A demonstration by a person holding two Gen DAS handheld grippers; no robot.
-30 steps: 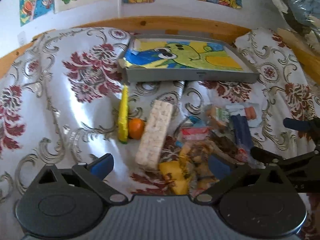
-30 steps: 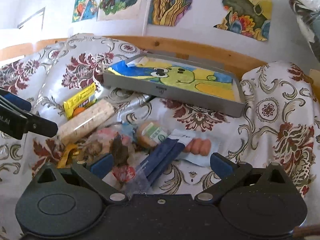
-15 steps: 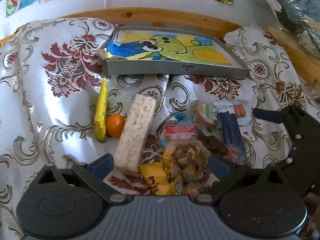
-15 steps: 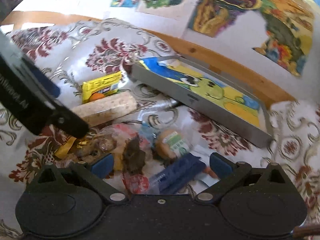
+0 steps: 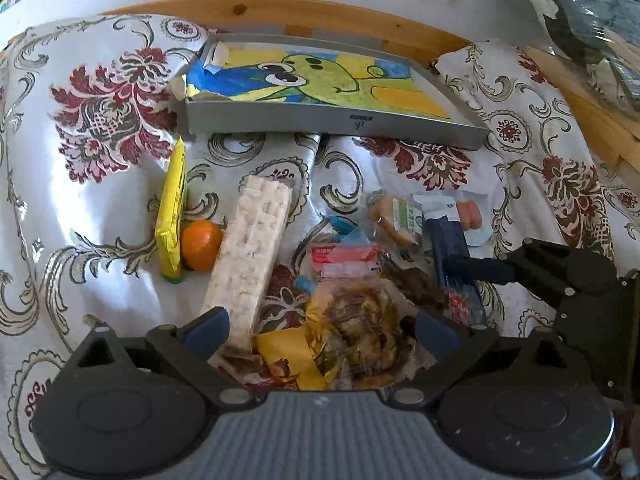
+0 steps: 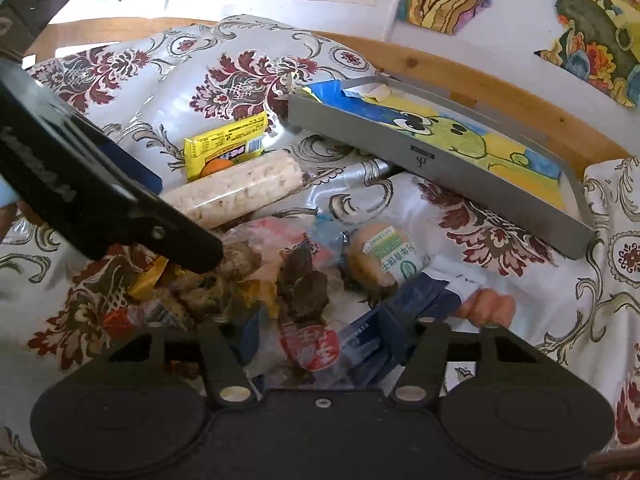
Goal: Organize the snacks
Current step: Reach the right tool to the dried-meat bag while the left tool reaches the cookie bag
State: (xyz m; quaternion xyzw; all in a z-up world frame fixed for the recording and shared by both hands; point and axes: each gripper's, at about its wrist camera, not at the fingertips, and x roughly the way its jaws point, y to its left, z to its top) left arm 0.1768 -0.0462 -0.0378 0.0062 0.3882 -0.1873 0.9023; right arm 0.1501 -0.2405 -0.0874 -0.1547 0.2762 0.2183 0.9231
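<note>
Mixed snacks lie heaped on a floral cloth. My left gripper [image 5: 320,330] is open around a crinkled yellow-and-clear bag [image 5: 352,332]. A rice cracker bar [image 5: 252,248], a yellow packet [image 5: 172,216] and an orange [image 5: 200,244] lie to its left. My right gripper [image 6: 322,332] has narrowed onto a clear packet with a red label [image 6: 310,346], and its right pad touches a dark blue packet [image 6: 404,300]. A bun with a green label [image 6: 384,258] and a sausage pack [image 6: 488,304] lie just beyond. The grey tray [image 5: 332,122] with a cartoon drawing stands behind the heap.
A wooden rail [image 5: 320,16] and a wall hung with drawings border the far side. Plastic-wrapped bundles [image 5: 580,20] sit at the far right. Bare cloth [image 5: 80,208] spreads to the left of the snacks. The left gripper's black finger [image 6: 180,244] reaches over the heap in the right wrist view.
My right gripper's fingers have drawn in from wide open onto the clear packet. Both grippers have moved lower and closer to the heap, and the left one stays open.
</note>
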